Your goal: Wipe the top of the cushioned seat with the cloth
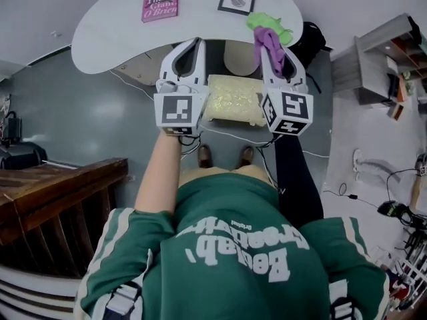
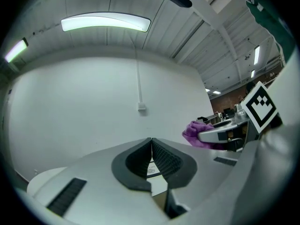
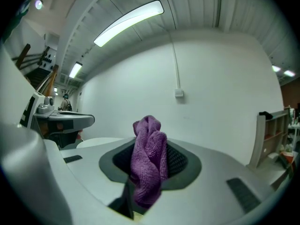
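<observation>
The right tool [image 3: 150, 144] is shut tight on the purple cloth [image 3: 148, 170], bunched between its jaws. The left tool [image 2: 151, 142] is fully closed and empty. The cushioned seat [image 1: 233, 99] lies between them, and the cloth seems raised at its 1 o'clock.

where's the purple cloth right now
The purple cloth is pinched in the right gripper, upper right in the head view, beyond the cushioned seat and beside a green cloth on the white table.
</observation>
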The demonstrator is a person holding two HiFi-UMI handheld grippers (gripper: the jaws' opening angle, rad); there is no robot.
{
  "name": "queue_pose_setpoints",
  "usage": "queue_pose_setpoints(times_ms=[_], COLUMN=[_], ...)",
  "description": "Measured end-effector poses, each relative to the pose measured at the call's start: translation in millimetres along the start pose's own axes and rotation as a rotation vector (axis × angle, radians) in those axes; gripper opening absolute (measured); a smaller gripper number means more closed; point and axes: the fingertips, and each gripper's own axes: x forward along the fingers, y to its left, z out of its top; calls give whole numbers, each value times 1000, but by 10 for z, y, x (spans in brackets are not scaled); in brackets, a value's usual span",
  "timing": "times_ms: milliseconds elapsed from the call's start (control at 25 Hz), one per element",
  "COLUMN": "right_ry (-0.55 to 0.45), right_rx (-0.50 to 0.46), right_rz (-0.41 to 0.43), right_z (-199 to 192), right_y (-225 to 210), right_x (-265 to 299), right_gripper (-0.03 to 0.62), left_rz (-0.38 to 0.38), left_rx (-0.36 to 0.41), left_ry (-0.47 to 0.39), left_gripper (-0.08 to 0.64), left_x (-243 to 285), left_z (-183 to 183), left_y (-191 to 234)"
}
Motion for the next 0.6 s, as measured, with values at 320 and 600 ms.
queue_pose_setpoints(times_ms=[320, 600], right_ry=[-61, -48], right_rx=[-72, -73], right_rz=[-5, -28], right_z=[320, 312], right_y=[160, 179], right_x=[-142, -256], right_gripper=[135, 135], left_rz=[-58, -90], left_rx=[57, 48], left_ry=[-39, -32], left_gripper=[17, 17], left_x=[-81, -87], left_z=[291, 395], left_y=[-24, -29])
